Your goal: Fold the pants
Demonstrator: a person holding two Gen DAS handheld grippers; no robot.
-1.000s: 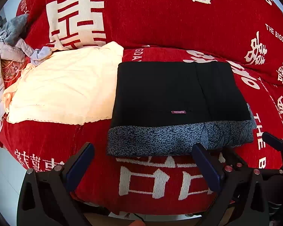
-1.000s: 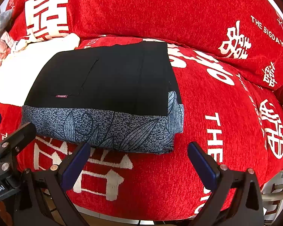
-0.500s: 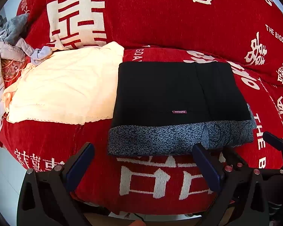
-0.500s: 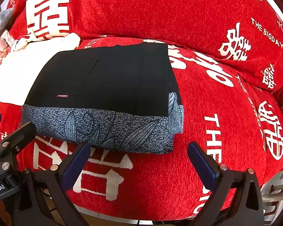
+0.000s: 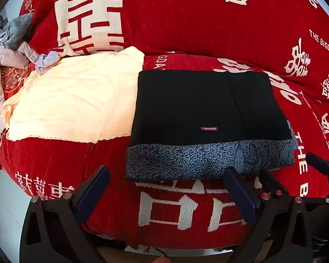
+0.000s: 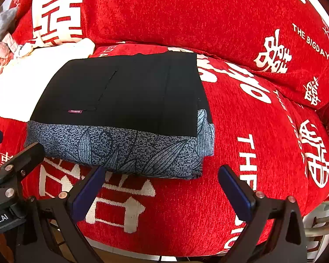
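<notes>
The black pants (image 5: 206, 107) lie folded in a flat rectangle on the red sofa seat (image 5: 177, 206), with a blue-grey patterned band along the near edge and a small label. They also show in the right wrist view (image 6: 125, 96). My left gripper (image 5: 164, 186) is open and empty, just in front of the pants' near edge. My right gripper (image 6: 160, 186) is open and empty, in front of the pants' near right corner. Neither touches the cloth.
A cream folded garment (image 5: 74, 96) lies left of the pants. Grey clothes (image 5: 8, 43) are piled at the far left. The red back cushions (image 5: 186, 22) rise behind. The sofa's front edge is just below the grippers.
</notes>
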